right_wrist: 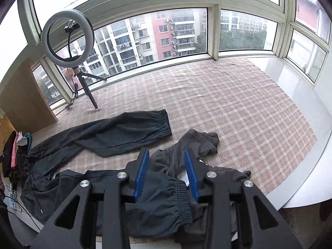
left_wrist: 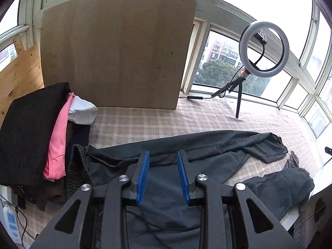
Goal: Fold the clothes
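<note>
Both tongs were wide open, gripping nothing. The left gripper [left_wrist: 162, 164] hovered over the waist end of the dark pants [left_wrist: 166, 186]; the right gripper [right_wrist: 167, 166] hung above an elastic cuff [right_wrist: 182, 199] near the front edge of the checked cloth [right_wrist: 228, 103]. The pants lay lengthwise along that edge, waist toward the clothes pile [left_wrist: 41, 132] at the left, one leg angling back toward the ring light [right_wrist: 67, 37] by the window.
</note>
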